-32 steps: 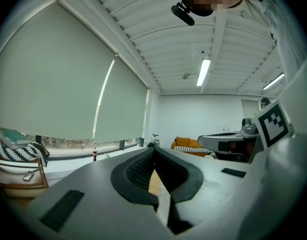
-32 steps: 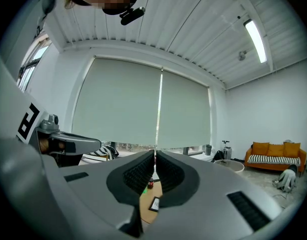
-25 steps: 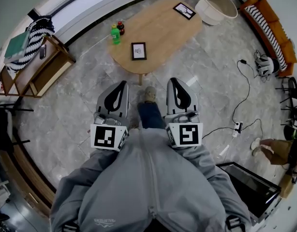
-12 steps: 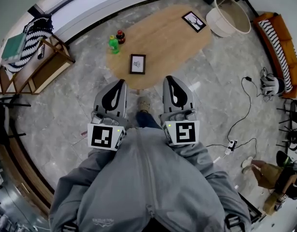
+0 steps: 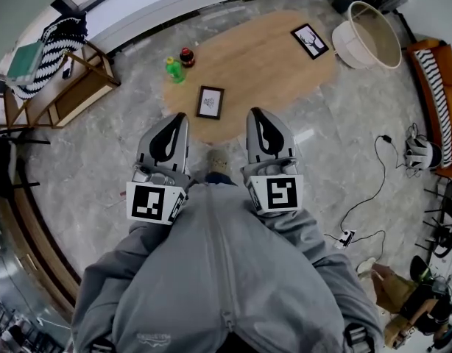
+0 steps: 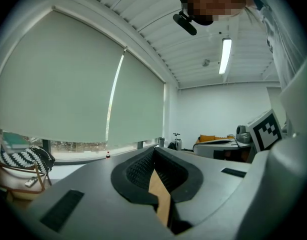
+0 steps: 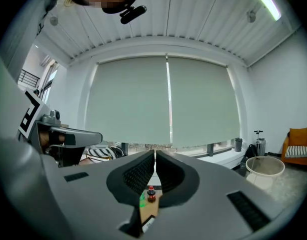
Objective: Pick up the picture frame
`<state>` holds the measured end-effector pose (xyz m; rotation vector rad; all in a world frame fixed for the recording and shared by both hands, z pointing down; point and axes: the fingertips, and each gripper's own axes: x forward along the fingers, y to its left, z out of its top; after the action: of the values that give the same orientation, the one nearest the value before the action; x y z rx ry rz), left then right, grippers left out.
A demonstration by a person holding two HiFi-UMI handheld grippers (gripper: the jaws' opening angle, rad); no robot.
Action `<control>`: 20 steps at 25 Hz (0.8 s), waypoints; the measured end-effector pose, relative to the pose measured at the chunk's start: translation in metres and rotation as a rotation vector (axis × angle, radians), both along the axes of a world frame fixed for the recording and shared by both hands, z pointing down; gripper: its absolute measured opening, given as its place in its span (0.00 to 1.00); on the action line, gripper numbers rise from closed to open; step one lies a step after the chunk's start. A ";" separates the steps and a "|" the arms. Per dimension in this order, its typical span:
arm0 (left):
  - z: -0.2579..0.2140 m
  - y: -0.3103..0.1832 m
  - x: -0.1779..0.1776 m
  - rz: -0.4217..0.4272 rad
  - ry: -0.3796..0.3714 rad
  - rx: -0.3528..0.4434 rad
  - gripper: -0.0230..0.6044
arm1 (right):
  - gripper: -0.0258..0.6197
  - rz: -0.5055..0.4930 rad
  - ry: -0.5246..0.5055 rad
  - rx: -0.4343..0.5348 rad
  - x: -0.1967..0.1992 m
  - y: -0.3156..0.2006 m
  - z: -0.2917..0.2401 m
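A small black picture frame [image 5: 210, 101] lies flat near the front edge of the oval wooden table [image 5: 263, 68]. A second black frame [image 5: 309, 40] lies at the table's far right end. My left gripper [image 5: 175, 119] and right gripper [image 5: 258, 114] are held side by side just short of the table's near edge, both shut with nothing between the jaws. The nearer frame sits a little beyond and between them. In the left gripper view the left gripper [image 6: 154, 150] shows only a strip of table wood past its jaws. Past the right gripper [image 7: 155, 155] I see two bottles.
A green bottle [image 5: 174, 69] and a red-capped bottle [image 5: 187, 56] stand on the table's left end. A white basket [image 5: 369, 35] sits beyond the table's right end, a wooden shelf [image 5: 60, 94] to the left, an orange sofa [image 5: 439, 79] at right. Cables [image 5: 369, 190] trail over the floor.
Both grippers have moved forward toward the table with the person, so the table and the nearer frame now lie closer. The jaws stayed shut throughout.
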<state>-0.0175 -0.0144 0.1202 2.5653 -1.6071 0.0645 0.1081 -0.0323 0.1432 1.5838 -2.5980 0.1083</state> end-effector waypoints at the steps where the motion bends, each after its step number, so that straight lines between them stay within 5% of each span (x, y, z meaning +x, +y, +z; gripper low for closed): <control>1: -0.001 -0.003 0.002 -0.003 -0.005 0.003 0.06 | 0.09 -0.006 -0.004 0.001 0.001 -0.003 0.000; 20: -0.013 -0.080 0.001 0.038 -0.008 0.001 0.06 | 0.09 -0.004 -0.016 -0.012 -0.010 -0.074 -0.004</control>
<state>-0.0165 -0.0942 0.1077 2.5999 -1.5621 0.0778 0.0977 -0.1061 0.1393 1.5799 -2.6071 0.1363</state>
